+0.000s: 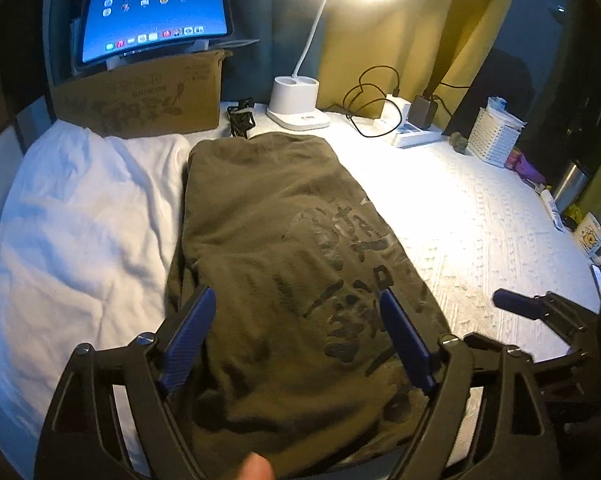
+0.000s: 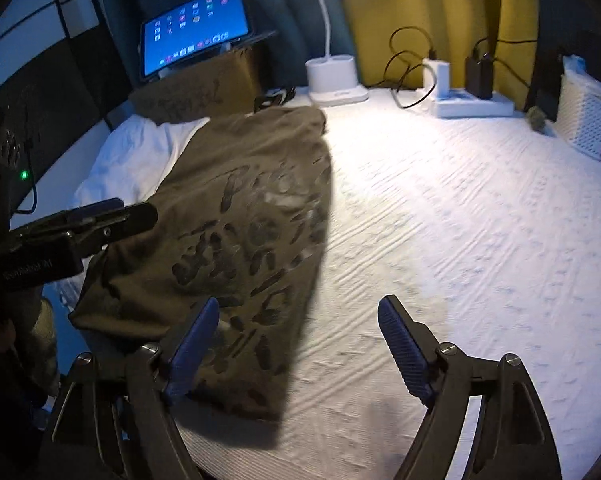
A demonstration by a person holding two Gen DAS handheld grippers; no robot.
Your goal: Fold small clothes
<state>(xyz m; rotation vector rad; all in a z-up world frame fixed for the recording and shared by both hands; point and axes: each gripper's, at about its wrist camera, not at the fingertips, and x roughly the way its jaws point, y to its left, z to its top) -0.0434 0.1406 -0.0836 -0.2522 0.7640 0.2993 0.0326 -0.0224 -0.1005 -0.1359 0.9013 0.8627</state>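
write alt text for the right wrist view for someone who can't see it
The right tool hangs open over the right edge of an olive printed t-shirt lying lengthwise on a white textured bedspread. The left tool reaches in from the left above the shirt. Behind are a lit tablet on a cardboard box, a lamp base and chargers.

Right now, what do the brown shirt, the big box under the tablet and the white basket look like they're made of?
The brown shirt looks like soft matte cotton knit: it wrinkles and drapes, with a dark print on top. The box looks like plain brown cardboard, dull and stiff-edged with printed lettering. The white basket is probably hard plastic, judging by its regular grid of holes, though it is small in view.
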